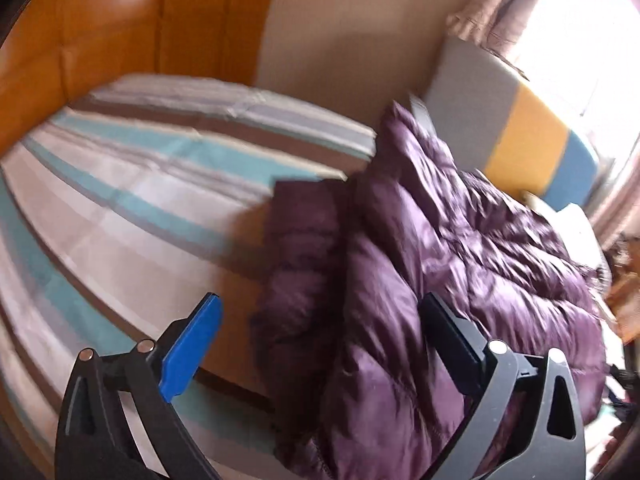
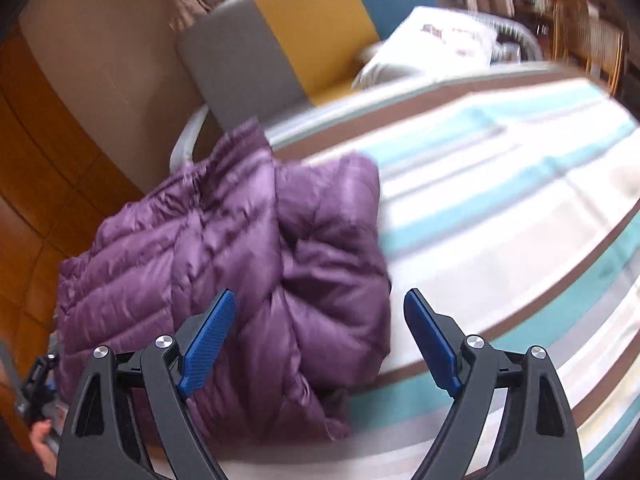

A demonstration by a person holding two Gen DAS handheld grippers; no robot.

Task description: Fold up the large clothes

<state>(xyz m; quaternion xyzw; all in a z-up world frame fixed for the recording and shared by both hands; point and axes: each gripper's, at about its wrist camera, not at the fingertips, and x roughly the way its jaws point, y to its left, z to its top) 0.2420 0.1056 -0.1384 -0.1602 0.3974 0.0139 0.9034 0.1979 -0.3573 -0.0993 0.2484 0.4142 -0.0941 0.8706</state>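
A purple quilted down jacket [image 1: 460, 264] lies bunched and partly folded on a bed with a striped sheet [image 1: 132, 184]. In the left wrist view my left gripper [image 1: 320, 340] is open and empty just above the jacket's near edge. In the right wrist view the jacket [image 2: 224, 264] lies at the left side of the bed, a folded part on top. My right gripper [image 2: 320, 340] is open and empty, hovering over the jacket's near right corner. Both views are motion-blurred.
A grey, yellow and blue headboard [image 2: 304, 36] stands at the bed's far end with a white pillow [image 2: 428, 44] before it. Orange wooden wardrobe doors [image 1: 100, 20] and floor [image 2: 36, 184] flank the bed. The left gripper and hand show at the left edge [image 2: 36, 396].
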